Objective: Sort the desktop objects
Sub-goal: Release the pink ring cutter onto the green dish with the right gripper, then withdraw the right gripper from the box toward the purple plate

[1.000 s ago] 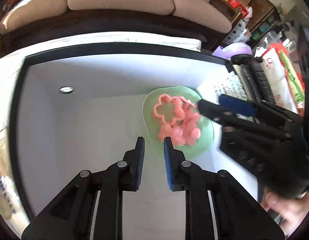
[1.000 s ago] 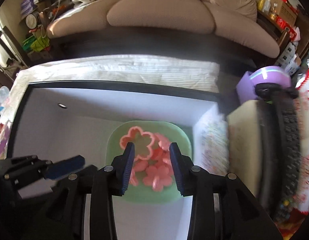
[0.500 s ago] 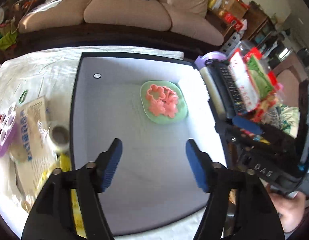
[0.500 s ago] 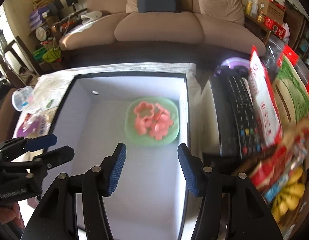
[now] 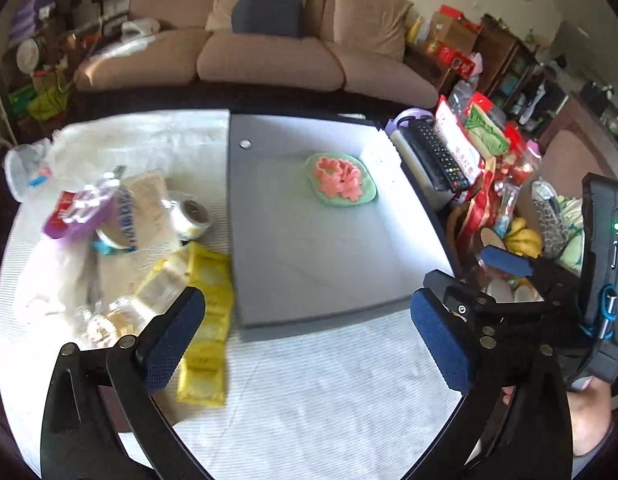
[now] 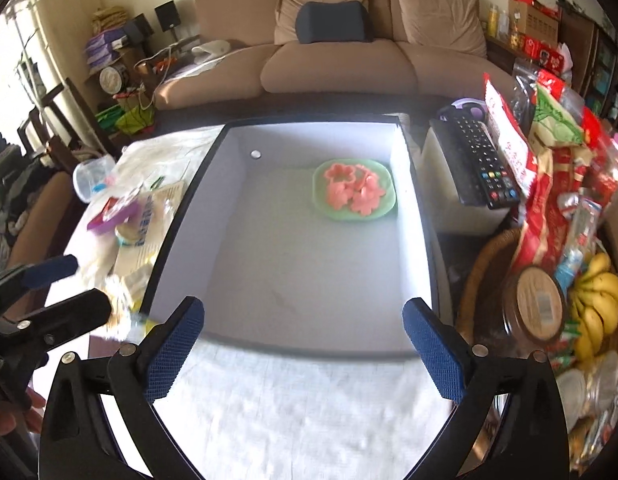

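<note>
A green plate (image 5: 369, 196) with several pink flower-shaped pieces (image 5: 337, 178) sits at the far right inside a large white box (image 5: 309, 248); it also shows in the right wrist view (image 6: 387, 204). My left gripper (image 5: 309, 336) is wide open and empty above the white cloth in front of the box. My right gripper (image 6: 305, 348) is wide open and empty at the box's near edge. Loose things lie left of the box: a yellow packet (image 5: 207, 300), a tape roll (image 5: 193, 216), a purple item (image 5: 75, 216).
A black remote (image 6: 475, 164) lies on a white block right of the box. Snack bags (image 6: 549, 148), bananas (image 6: 597, 304) and a jar (image 6: 537, 304) crowd the right side. A sofa (image 6: 341, 56) stands behind the table.
Both grippers have pulled back and up from the plate and opened wide. The pink pieces stay on the plate.
</note>
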A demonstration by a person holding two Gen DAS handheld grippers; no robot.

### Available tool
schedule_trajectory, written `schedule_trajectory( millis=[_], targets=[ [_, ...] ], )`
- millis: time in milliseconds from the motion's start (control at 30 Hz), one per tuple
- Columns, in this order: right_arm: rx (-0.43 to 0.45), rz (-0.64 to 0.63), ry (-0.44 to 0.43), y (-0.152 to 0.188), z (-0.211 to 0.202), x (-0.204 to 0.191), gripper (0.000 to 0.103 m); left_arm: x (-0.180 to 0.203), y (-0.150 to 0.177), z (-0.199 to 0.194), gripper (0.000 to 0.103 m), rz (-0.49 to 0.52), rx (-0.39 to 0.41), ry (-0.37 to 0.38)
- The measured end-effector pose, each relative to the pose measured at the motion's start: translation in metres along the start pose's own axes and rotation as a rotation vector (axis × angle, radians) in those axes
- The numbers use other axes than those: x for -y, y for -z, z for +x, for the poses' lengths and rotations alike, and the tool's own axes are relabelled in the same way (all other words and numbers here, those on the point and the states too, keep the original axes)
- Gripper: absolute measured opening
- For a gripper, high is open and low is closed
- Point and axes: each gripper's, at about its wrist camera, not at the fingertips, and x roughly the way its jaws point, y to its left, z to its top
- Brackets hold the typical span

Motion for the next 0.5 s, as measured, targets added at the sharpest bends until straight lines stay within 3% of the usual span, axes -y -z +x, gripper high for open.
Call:
schedule_trajectory(
  millis=[133, 500],
  targets=[
    [0.032, -0.018, 0.034, 0.029, -0.021, -0.019, 0.102, -0.007, 0.029, -0.027, 0.103, 0.024, 0.041, -0.055],
    [0.078, 0.004, 0.022, 0.083, -0.059, -0.043, 0.102, -0.021, 0.08, -0.074, 0.103, 0.017, 0.07, -0.071]
  ],
)
